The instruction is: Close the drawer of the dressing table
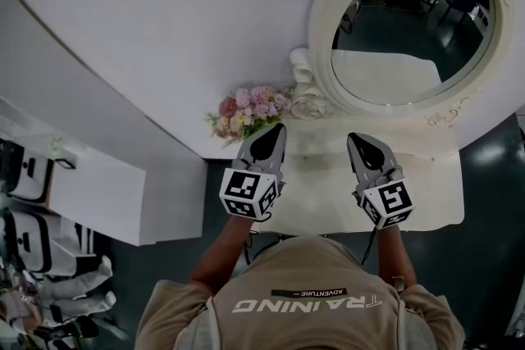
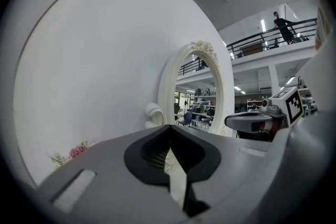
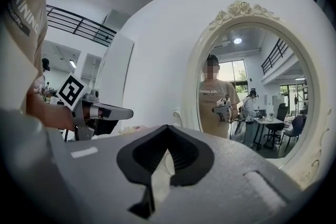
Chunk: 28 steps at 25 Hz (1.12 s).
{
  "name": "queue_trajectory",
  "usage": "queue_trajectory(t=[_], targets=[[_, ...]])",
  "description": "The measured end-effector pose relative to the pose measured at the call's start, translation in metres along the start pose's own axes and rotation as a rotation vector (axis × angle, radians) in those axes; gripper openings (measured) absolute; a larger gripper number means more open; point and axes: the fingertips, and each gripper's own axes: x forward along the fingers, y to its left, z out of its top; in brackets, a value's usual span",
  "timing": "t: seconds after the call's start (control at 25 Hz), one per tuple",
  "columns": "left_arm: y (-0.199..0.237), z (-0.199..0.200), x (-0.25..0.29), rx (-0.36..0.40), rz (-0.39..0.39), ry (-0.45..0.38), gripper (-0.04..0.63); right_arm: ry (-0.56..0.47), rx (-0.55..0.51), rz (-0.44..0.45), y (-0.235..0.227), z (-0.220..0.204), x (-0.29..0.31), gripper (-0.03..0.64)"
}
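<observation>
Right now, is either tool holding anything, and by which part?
Nothing is held. The left tool and the right tool both have their jaws together with nothing between them, over the dressing table.

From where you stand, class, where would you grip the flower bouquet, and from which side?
Take the flower bouquet probably at its leafy base, under the blooms, from the front with the nearer left gripper: the wall stands behind, and blooms crush.
</observation>
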Motion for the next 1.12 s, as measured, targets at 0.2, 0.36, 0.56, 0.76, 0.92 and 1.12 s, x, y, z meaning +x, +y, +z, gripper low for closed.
queue_trajectory(t=[0.2,0.36,0.56,0.76,0.92,1.12], targets=[[-0.001,0.002,-0.001,0.005,-0.001,-0.005,0.017,-0.013,0.015,-0.009,0.001,0.003,0.001,0.002],[-0.001,0.000,-0.001,0.002,-0.001,0.001,0.017,0.004,0.023,-0.006,0.004,-0.004,0.001,0.002],[0.002,-0.009,-0.002,-0.002,0.006,0.019,0.017,0.016,0.041,-0.021,0.002,-0.012,0.001,0.002],[0.005,-0.016,-0.002,-0.010,0.009,0.032,0.017,0.013,0.039,-0.040,-0.001,-0.014,0.000,0.002],[0.004,-0.019,-0.003,-0.024,0.011,0.037,0.017,0.014,0.043,-0.037,0.000,-0.013,0.000,0.002],[0.004,-0.024,-0.004,-0.030,0.010,0.047,0.017,0.029,0.082,-0.025,0.001,-0.024,0.004,0.002]])
